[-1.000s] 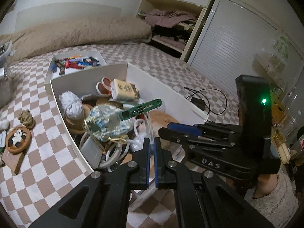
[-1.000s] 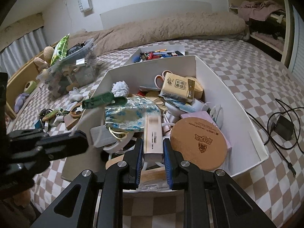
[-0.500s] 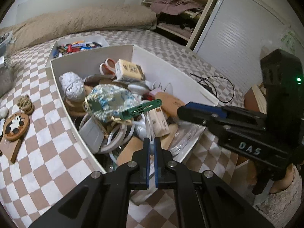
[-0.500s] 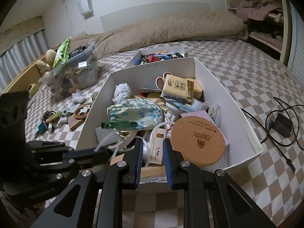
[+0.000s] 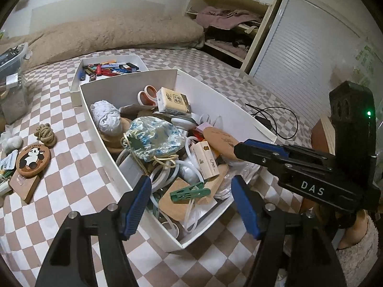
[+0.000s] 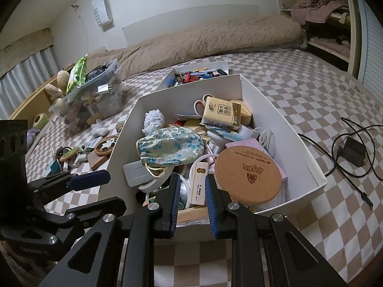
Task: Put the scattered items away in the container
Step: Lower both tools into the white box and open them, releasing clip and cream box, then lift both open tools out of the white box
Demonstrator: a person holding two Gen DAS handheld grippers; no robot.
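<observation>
"DAS" is printed in white on the right gripper (image 5: 258, 149) body as the left camera sees it. The cork coaster (image 6: 247, 175) in the box (image 6: 189, 88) carries a panda logo and small print too fine to read; a second panda coaster (image 5: 33, 159) lies on the checked bedspread (image 5: 71, 167) outside the box. A hanging tag (image 6: 101, 15) on the wall reads "SWEET". The tan carton (image 6: 221, 114) bears boxed characters I cannot read.

The left gripper (image 5: 191, 203) has opened wide since half a second ago, when its jaws were pinched on a clear tube carrying the green clip (image 5: 190, 192). The clip now lies free in the box's near end, on a cork piece, between the spread fingers. The right gripper's jaws stand a little apart, empty, hovering over the small cream box (image 6: 198, 185), which lies inside the container; a second ago they framed it closer.
</observation>
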